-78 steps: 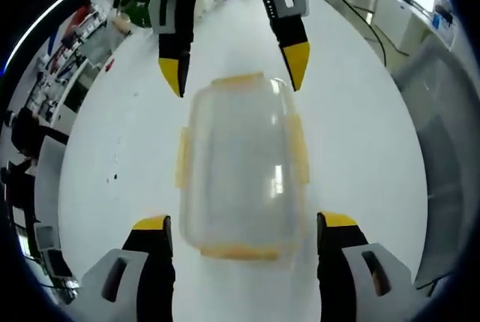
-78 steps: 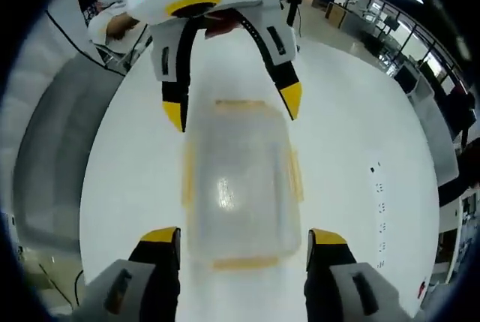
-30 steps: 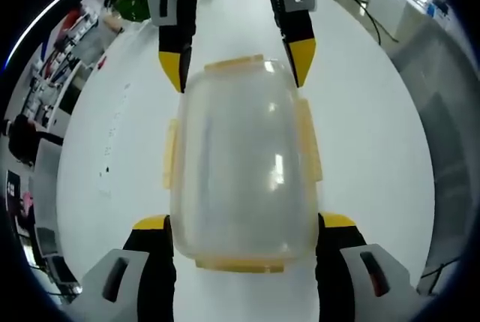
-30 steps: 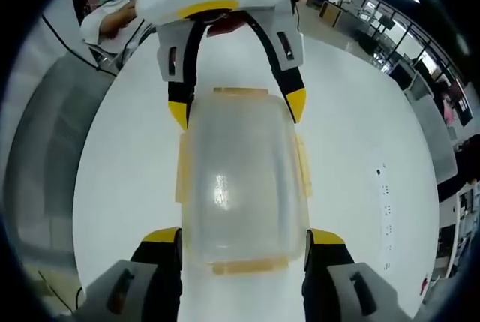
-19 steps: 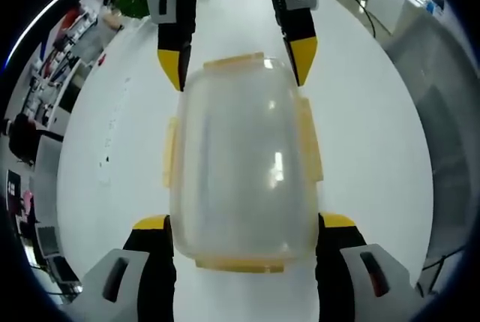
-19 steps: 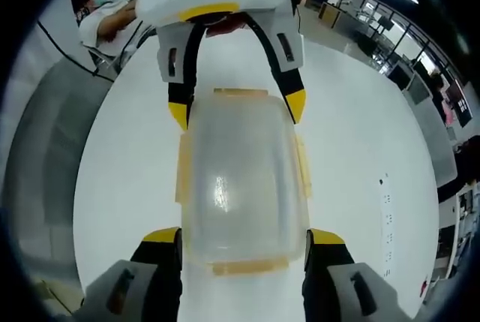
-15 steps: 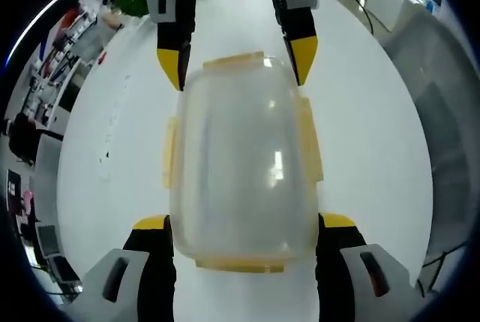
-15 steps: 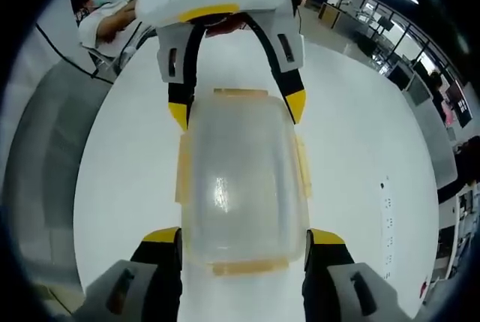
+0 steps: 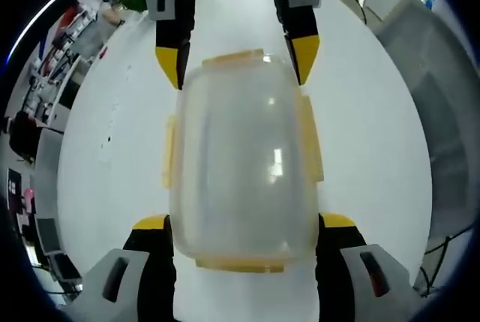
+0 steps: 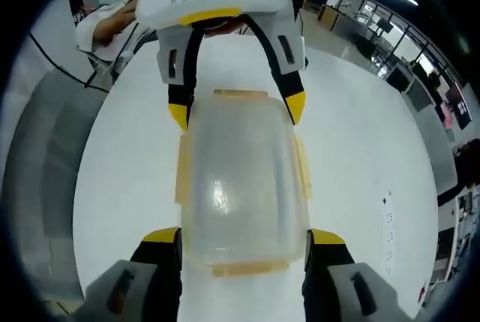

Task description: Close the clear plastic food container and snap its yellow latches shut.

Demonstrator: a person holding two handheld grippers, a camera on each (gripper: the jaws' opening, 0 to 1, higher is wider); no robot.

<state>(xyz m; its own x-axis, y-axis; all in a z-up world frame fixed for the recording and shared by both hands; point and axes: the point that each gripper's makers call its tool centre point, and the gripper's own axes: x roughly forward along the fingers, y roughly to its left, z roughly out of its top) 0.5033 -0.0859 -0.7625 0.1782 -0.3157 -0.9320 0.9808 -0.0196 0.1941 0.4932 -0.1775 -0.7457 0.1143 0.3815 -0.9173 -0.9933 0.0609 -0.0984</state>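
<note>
— So where does it stand?

— Centre of both views: the clear container [image 9: 241,161] sits on the white counter [image 9: 375,149], lid on. Left tongs [image 9: 241,241] and right tongs [image 10: 243,247] are spread, straddling its opposite ends.

— And the yellow latches [image 10: 301,164]?

— They look splayed outward along the sides, probably not snapped, though the fisheye blurs it. Closing seems done; latching remains.

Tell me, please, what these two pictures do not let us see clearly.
- Left gripper view: whether the yellow latches of the food container are snapped; the curved clear lid blurs them.
- Right gripper view: the container's contents; the lid is cloudy.
- Both views: whether either gripper touches the container.
</note>
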